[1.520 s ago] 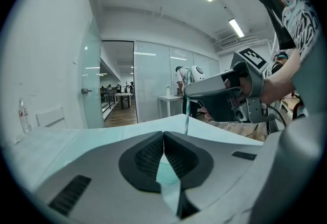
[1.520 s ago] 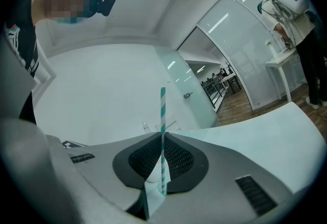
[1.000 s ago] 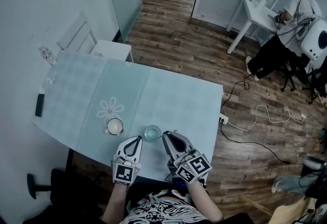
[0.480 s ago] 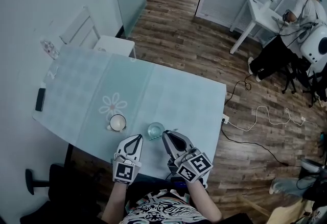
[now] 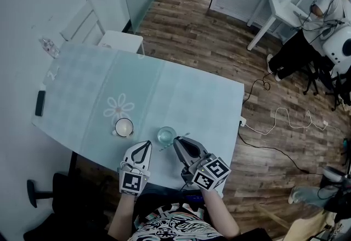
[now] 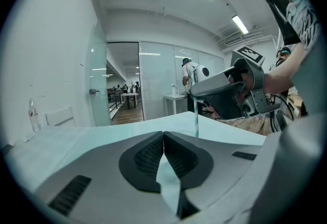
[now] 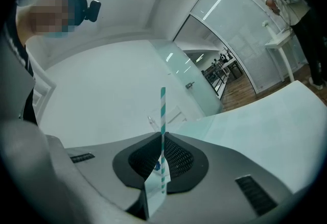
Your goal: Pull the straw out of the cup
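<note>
Straw (image 7: 163, 110) is pinched between the jaws of your right gripper (image 7: 162, 139), teal and white stripes running straight up past the tips in the right gripper view. From the left gripper view it hangs plumb below that gripper, at centre right of the frame. Whether its lower end has cleared the cup (image 5: 166, 135) I cannot tell. The cup sits in the lower middle of the head view, just beyond both grippers, with a mug (image 5: 124, 126) to its left on the table (image 5: 181, 97).

Your left gripper (image 6: 163, 136) has its jaws pressed together on nothing.

It looks like a paper straw, so expect it to be almost weightless and easy to crush. Go gentle on the squeeze. Your hold part-way along the length looks sound. Lift straight up, because any drag on the rim could tip a glass that looks this light.
</note>
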